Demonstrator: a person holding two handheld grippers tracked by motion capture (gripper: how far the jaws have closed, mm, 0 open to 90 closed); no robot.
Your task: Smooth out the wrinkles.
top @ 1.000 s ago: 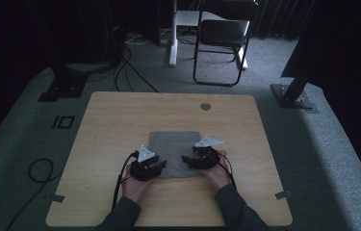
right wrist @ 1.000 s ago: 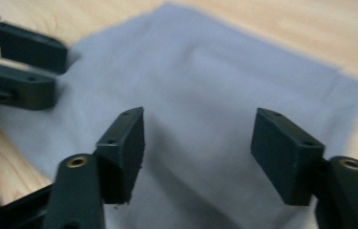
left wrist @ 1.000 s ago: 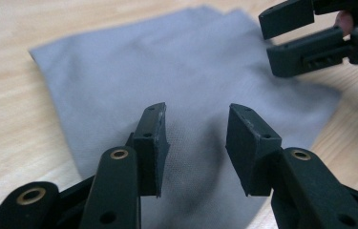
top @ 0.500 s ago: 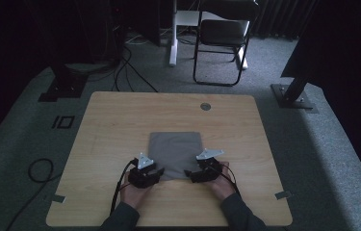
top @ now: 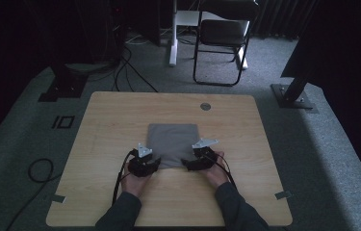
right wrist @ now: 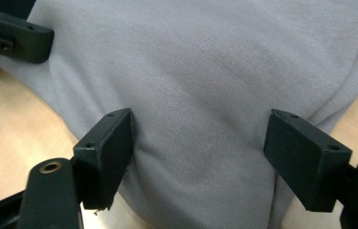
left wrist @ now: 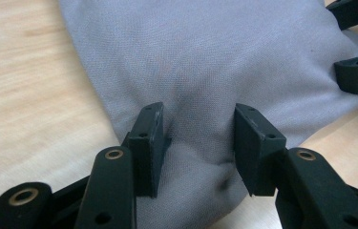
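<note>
The grey cloth [left wrist: 205, 62] under my tongs is a fine-woven, matt fabric, softly rumpled. My left gripper [left wrist: 198, 143] and right gripper [right wrist: 200, 157] have matt black plastic jaws with brassy metal pivots. The table [top: 115, 115] is smooth, pale wood-grain.

Dim high view, bright close-ups.
Room beyond the table [top: 120, 115] is near black; cloth [left wrist: 215, 57] evenly lit, weave slightly soft.
</note>
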